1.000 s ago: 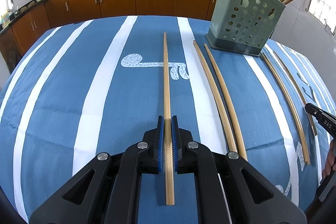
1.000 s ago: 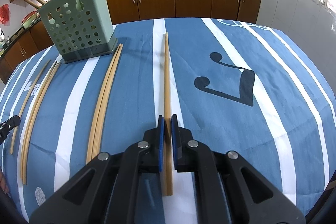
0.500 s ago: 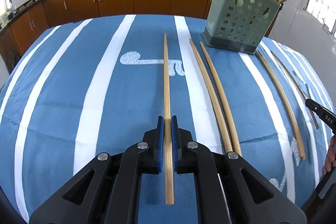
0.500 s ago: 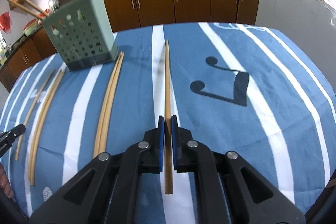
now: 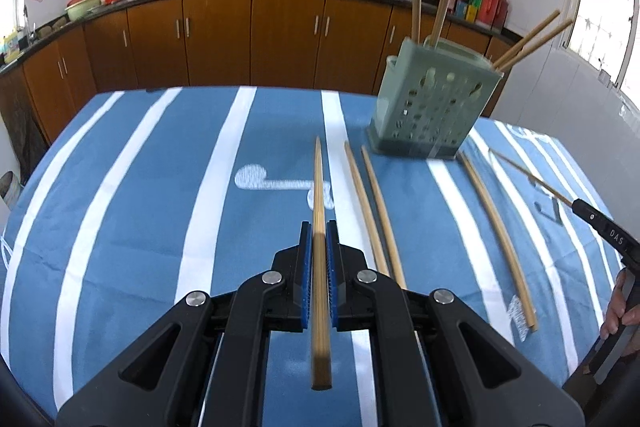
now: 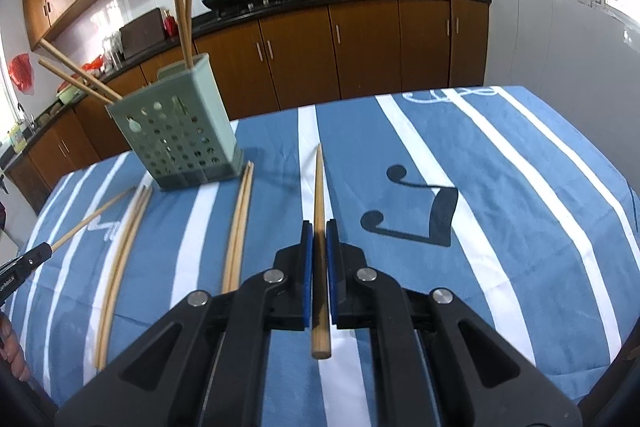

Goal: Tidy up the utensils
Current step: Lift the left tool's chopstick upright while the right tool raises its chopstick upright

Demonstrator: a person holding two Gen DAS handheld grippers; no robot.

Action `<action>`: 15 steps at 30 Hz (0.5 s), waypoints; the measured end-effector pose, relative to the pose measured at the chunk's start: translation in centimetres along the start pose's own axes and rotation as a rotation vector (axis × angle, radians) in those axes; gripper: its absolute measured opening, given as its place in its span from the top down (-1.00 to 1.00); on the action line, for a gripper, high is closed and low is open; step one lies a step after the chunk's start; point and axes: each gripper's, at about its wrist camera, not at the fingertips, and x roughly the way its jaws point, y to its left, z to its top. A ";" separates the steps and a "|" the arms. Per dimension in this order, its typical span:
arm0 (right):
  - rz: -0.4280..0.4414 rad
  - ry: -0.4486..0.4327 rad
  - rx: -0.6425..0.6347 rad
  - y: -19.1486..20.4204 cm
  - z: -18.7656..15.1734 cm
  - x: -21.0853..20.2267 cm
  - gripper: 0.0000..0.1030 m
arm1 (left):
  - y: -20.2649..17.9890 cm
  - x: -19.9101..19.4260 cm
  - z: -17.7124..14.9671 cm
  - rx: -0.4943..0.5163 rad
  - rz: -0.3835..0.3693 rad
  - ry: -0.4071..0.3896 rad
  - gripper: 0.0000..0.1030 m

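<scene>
gripping: both grippers clamped on one chopstick each, above the striped cloth (image 5: 120,227)
left gripper (image 5: 319,227): pads tight on left chopstick (image 5: 319,195)
right gripper (image 6: 319,225): pads tight on right chopstick (image 6: 319,187)
holder (image 5: 432,103): green, upright, four chopsticks inside
loose chopsticks (image 5: 376,211): flat on cloth near holder

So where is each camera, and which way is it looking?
Left wrist: rides on the left gripper, looking along its held chopstick towards the green holder; the other gripper and a hand show at right.
Right wrist: rides on the right gripper, looking along its own chopstick; fingers show at left.
Both see the holder, the blue tablecloth and loose chopsticks.
</scene>
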 end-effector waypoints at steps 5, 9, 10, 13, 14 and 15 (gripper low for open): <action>0.013 -0.042 -0.001 0.3 0.7 -1.1 0.85 | 0.0 -1.3 1.0 -0.008 -0.010 -0.046 0.86; 0.025 -0.076 0.001 0.4 1.3 -1.9 0.85 | -0.2 -2.1 1.6 -0.009 -0.010 -0.075 0.86; 0.028 -0.083 0.001 0.4 1.4 -2.0 0.85 | -0.3 -2.2 1.8 -0.010 -0.011 -0.080 0.86; 0.037 -0.106 -0.001 0.5 1.8 -2.6 0.85 | -0.4 -2.7 2.2 -0.007 -0.009 -0.100 0.86; 0.039 -0.110 -0.001 0.6 1.9 -2.7 0.85 | -0.5 -2.8 2.4 -0.003 -0.006 -0.107 0.86; 0.041 -0.119 -0.002 0.7 2.1 -3.0 0.85 | -0.5 -2.9 2.5 -0.001 -0.006 -0.110 0.86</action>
